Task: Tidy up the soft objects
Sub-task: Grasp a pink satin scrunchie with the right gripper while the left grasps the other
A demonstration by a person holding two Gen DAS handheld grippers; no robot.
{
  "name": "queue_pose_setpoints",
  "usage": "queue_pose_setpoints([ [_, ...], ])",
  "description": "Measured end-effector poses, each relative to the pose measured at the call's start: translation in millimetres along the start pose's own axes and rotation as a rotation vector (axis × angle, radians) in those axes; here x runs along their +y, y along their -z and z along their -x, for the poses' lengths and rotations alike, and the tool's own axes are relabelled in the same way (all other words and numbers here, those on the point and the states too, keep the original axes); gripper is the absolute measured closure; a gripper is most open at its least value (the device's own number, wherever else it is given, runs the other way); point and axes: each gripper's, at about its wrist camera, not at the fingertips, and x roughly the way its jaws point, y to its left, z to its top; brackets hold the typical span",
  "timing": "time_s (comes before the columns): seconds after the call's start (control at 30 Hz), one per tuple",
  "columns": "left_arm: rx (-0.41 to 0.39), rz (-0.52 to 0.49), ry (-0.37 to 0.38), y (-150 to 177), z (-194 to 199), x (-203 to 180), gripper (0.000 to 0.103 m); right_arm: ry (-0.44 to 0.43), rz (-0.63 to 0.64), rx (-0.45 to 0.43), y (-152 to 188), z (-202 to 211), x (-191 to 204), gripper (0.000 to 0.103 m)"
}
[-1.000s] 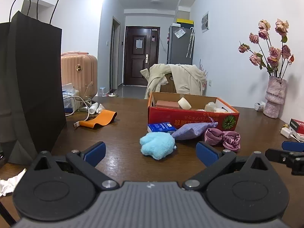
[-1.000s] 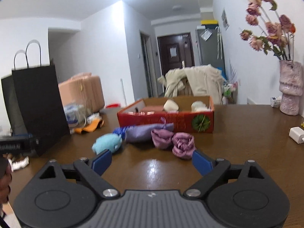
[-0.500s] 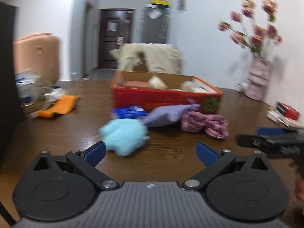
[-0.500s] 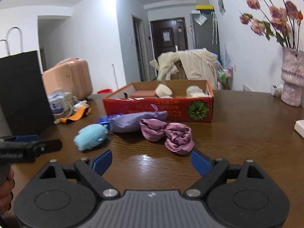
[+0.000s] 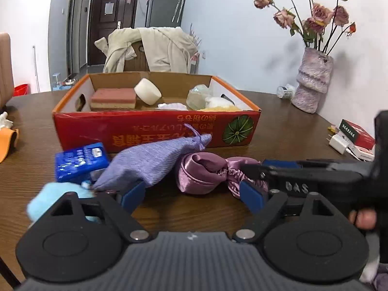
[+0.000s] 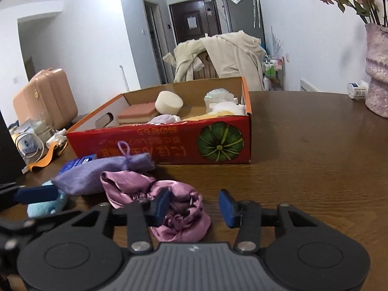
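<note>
A pink satin cloth (image 6: 180, 212) lies bunched on the brown table (image 6: 303, 157); it also shows in the left wrist view (image 5: 206, 172). My right gripper (image 6: 194, 207) is open with the cloth between its fingers, low at the table. A lavender pouch (image 5: 155, 160) and a light blue plush (image 5: 60, 198) lie to the left. My left gripper (image 5: 192, 195) is open, just in front of the pouch and cloth. The red cardboard box (image 5: 157, 131) behind holds a pink sponge (image 5: 113, 98), a white foam piece (image 5: 147, 94) and other soft items.
A blue packet (image 5: 81, 161) lies by the pouch. A pink vase (image 5: 312, 82) with dried roses stands back right. A red pack (image 5: 356, 133) and white charger (image 5: 338, 143) lie at the right. An orange strap (image 6: 46, 158) and cables lie left.
Both grippers have moved forward and down to the soft items. The right gripper now straddles the pink cloth, and its fingers stand closer together than before.
</note>
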Motion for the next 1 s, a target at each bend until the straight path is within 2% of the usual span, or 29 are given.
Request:
queue_pose_setpoints([
  [0.13,0.006,-0.003,0.042,-3,-17,-7,0.030,-0.029,0.005,0.034,5,-4,-14,0.071],
  [0.23,-0.021,0.030,0.056,-10,-25,-9,0.033,-0.035,0.020,0.050,8,-5,-20,0.075],
  [0.3,-0.041,0.055,0.056,-15,-30,-9,0.041,-0.046,0.001,0.052,7,-5,-24,0.076],
  [0.37,0.004,0.043,0.069,-18,-39,-11,0.070,-0.046,0.002,0.050,8,-5,-24,0.078],
  [0.43,0.012,0.039,0.076,-17,-38,-11,0.070,-0.046,0.008,0.050,8,-5,-23,0.080],
  [0.53,0.003,0.061,0.109,-11,-27,-8,0.061,-0.039,0.012,0.047,8,-4,-24,0.082],
  [0.63,0.014,0.001,0.095,-3,-26,-15,0.061,-0.032,0.028,0.043,9,-4,-21,0.085],
  [0.7,0.003,-0.028,0.063,6,-32,-17,0.067,-0.033,0.042,0.041,10,-5,-19,0.086],
  [0.77,-0.015,-0.036,0.064,8,-27,-18,0.078,-0.040,0.045,0.041,9,-5,-19,0.088],
  [0.83,-0.006,-0.040,0.066,9,-15,-23,0.083,-0.053,0.038,0.042,9,-5,-20,0.092],
  [0.93,-0.008,-0.058,0.088,19,21,-30,0.084,-0.062,0.059,0.042,11,4,-12,0.095],
  [1.0,-0.022,-0.051,0.097,30,52,-29,0.084,-0.055,0.070,0.023,16,25,1,0.095],
])
